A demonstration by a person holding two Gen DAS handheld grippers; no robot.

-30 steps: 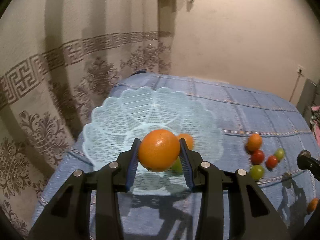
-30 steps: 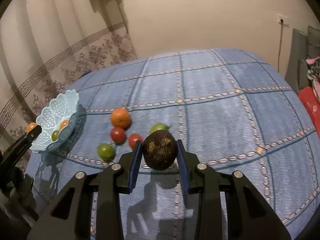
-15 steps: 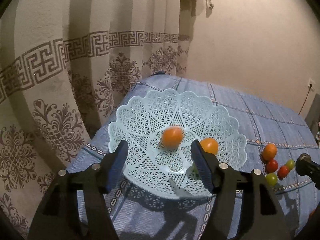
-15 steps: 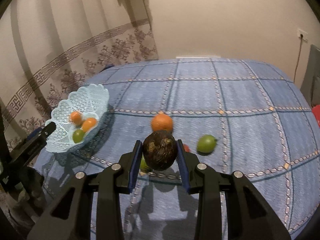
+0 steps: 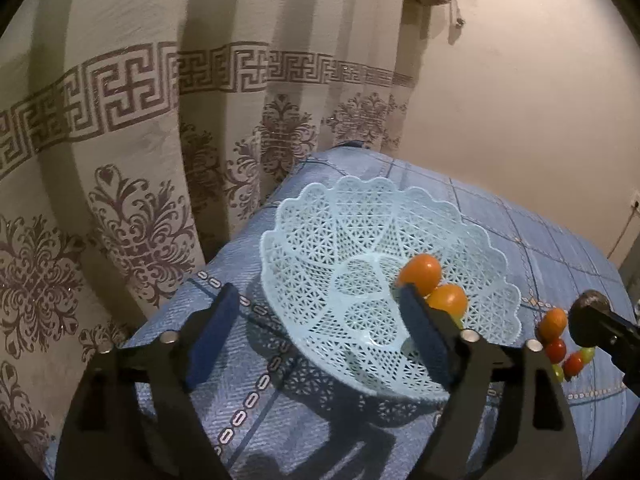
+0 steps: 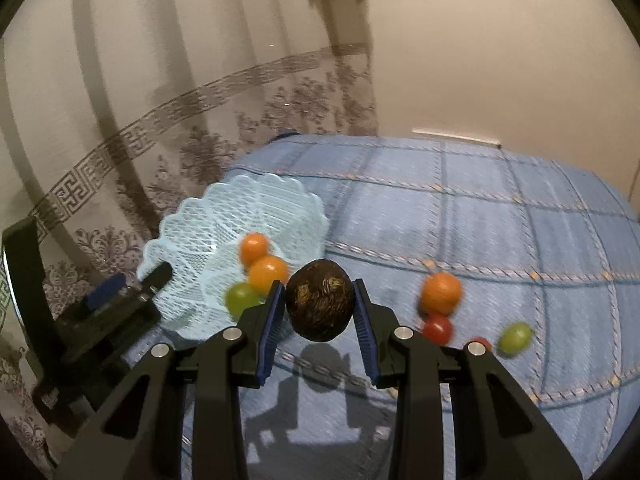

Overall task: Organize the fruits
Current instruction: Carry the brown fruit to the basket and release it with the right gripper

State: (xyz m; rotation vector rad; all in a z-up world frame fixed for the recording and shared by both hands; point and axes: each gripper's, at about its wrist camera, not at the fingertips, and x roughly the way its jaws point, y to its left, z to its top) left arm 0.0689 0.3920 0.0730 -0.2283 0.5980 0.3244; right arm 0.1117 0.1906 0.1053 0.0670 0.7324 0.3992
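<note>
The left gripper (image 5: pixel 316 332) is showing two matte black angular arms, each ending in a flat blue ribbed pad (image 5: pixel 210 334). A round silver screw (image 5: pixel 469 335) is sitting on each arm near the pad, with another farther out on the right arm. Triangular cut-outs are opening through the black bodies lower down. The right gripper (image 6: pixel 318 312) is showing the same build: black arms, blue ribbed pads (image 6: pixel 269 334), four silver screws (image 6: pixel 232 333) in a row, and elongated cut-outs in the outer limbs.
</note>
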